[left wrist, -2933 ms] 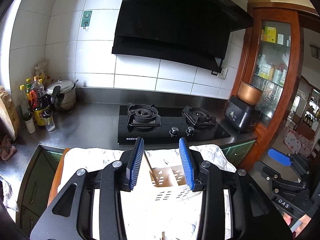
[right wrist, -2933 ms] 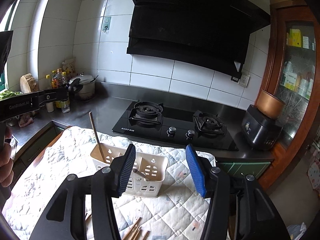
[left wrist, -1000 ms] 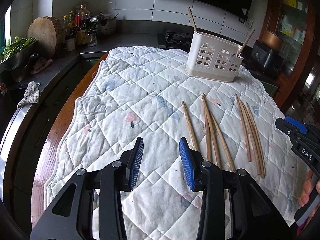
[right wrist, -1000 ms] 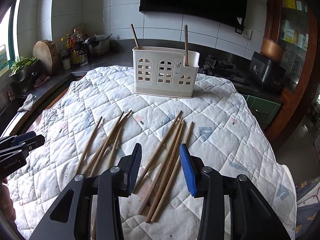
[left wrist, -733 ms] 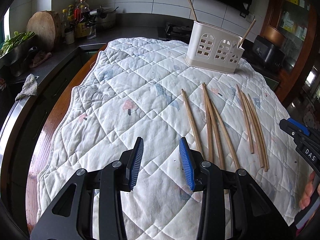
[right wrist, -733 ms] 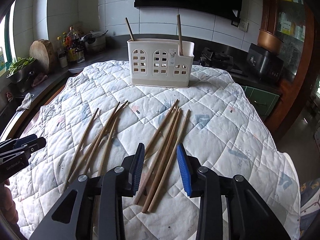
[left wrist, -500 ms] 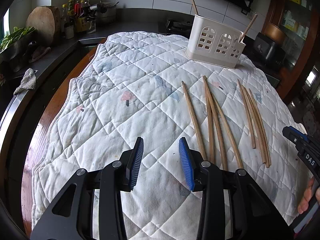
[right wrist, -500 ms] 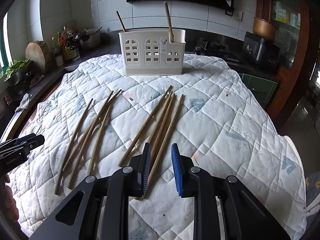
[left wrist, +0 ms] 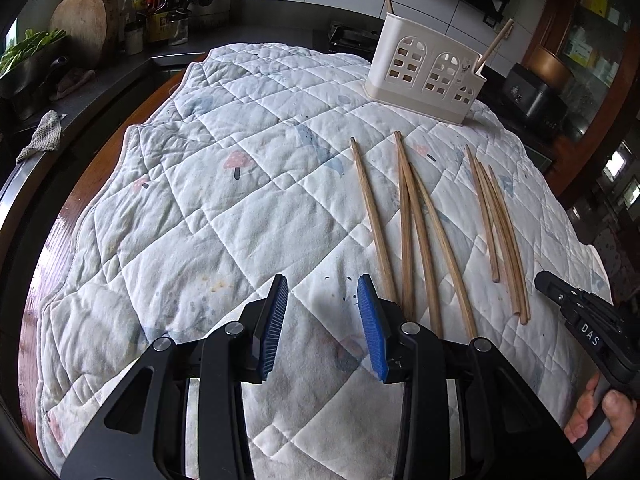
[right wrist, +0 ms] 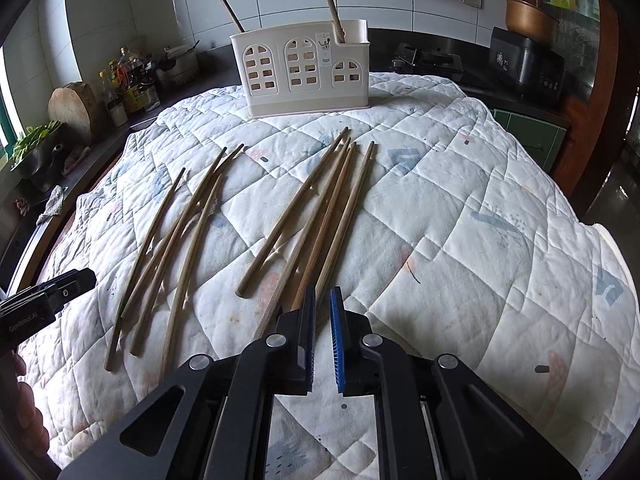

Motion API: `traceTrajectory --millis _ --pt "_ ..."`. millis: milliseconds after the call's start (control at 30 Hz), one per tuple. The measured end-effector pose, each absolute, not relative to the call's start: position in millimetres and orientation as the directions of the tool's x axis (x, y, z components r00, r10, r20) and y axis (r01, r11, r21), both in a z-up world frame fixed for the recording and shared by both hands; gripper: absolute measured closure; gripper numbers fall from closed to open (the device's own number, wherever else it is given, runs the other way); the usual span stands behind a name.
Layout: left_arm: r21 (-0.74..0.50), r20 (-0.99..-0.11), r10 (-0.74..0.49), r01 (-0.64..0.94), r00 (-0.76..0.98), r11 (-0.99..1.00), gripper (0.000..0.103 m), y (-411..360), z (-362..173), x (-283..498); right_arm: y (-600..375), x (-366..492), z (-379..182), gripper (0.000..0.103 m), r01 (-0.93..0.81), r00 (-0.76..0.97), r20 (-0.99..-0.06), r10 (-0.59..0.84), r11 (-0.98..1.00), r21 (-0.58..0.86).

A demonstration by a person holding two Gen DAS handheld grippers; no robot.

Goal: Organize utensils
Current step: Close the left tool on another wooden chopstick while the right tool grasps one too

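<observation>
A: Right gripper point(right wrist: 322, 300) tilts down, jaws just closing, clenched on the rightmost chopstick point(right wrist: 345, 216)'s end on the quilt point(right wrist: 460, 216).
B: Left gripper point(left wrist: 322, 294) hangs released; contact's hard to see.

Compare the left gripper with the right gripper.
The left gripper stands open; the right gripper has just been closing and is shut. The left gripper has only quilt between its pads; the right gripper pinches a chopstick's near end. Both point down at the quilt.

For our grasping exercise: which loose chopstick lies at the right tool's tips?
The rightmost chopstick; alone, its near end sits between the right tool's jaws, which have just been closing.
</observation>
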State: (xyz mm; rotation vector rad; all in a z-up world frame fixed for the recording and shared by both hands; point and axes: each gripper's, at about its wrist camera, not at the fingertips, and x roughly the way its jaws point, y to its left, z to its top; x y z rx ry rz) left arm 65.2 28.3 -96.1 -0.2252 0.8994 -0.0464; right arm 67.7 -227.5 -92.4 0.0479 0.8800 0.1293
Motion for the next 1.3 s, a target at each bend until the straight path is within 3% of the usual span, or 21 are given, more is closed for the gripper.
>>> traceTrajectory --millis 433,533,933,1267,1300 --pt "-0.238 -0.783 -0.184 -0.013 0.594 0.971 0.068 6.0 -103.7 55.9 -215.5 70.9 -103.4 0.101 -0.097 0.617 -0.781 0.092 0.994 0.040" --pt "-0.243 -0.791 -0.191 -0.012 0.582 0.970 0.074 2.6 -107.6 56.3 -217.7 72.0 -104.2 0.101 -0.095 0.615 -0.783 0.096 0.994 0.047" --pt "-0.250 -0.807 -0.216 0.013 0.550 0.968 0.074 -14.1 -111.4 53.6 -225.2 74.2 -107.6 0.103 -0.080 0.610 -0.789 0.078 0.996 0.037" --pt "-0.206 -0.808 -0.173 0.006 0.564 0.979 0.074 -21.2 -114.5 52.7 -231.9 70.7 -98.8 0.098 -0.086 0.634 -0.761 0.140 0.990 0.110" --pt "-0.180 -0.810 -0.148 0.000 0.567 0.984 0.080 -22.9 -114.5 52.4 -231.0 70.0 -97.0 0.097 -0.089 0.636 -0.758 0.145 0.989 0.115"
